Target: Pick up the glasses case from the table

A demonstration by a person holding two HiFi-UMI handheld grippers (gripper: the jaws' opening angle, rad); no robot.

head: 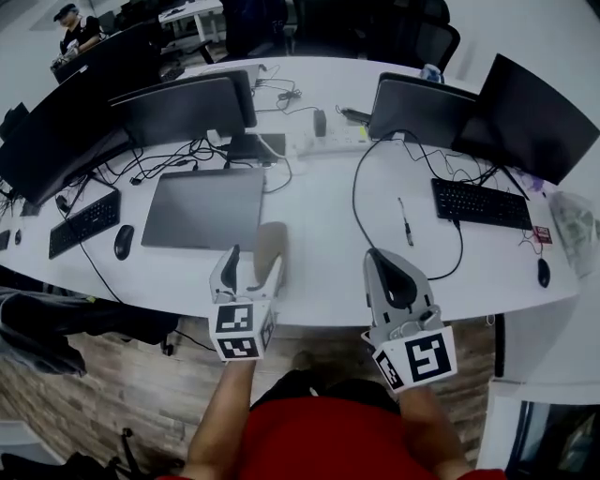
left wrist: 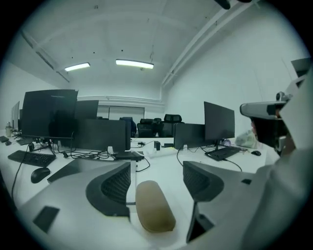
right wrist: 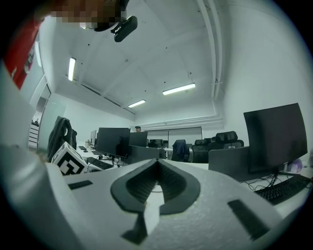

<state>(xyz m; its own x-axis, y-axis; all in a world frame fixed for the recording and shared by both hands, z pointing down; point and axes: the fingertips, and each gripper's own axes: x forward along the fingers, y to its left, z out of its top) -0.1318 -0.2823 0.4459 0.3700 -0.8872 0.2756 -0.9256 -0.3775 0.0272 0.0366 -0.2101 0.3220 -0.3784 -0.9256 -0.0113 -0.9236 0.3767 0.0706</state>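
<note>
The glasses case (head: 270,240) is a tan, rounded oblong lying on the white table (head: 319,234) near its front edge. My left gripper (head: 253,262) is open and straddles the case's near end, one jaw on each side. In the left gripper view the glasses case (left wrist: 155,207) lies lengthwise in the gap of the left gripper (left wrist: 156,179), with space between it and both pads. My right gripper (head: 375,255) hovers to the right of the case, over the table's front edge, shut and empty. In the right gripper view the right gripper (right wrist: 157,164) has its pads meeting at the tip.
A grey mat (head: 204,208) lies just behind the case, with monitors (head: 187,108) and cables behind it. A keyboard (head: 84,223) and mouse (head: 124,242) sit at left, a pen (head: 405,223) and second keyboard (head: 481,203) at right. A person (head: 80,28) sits far back.
</note>
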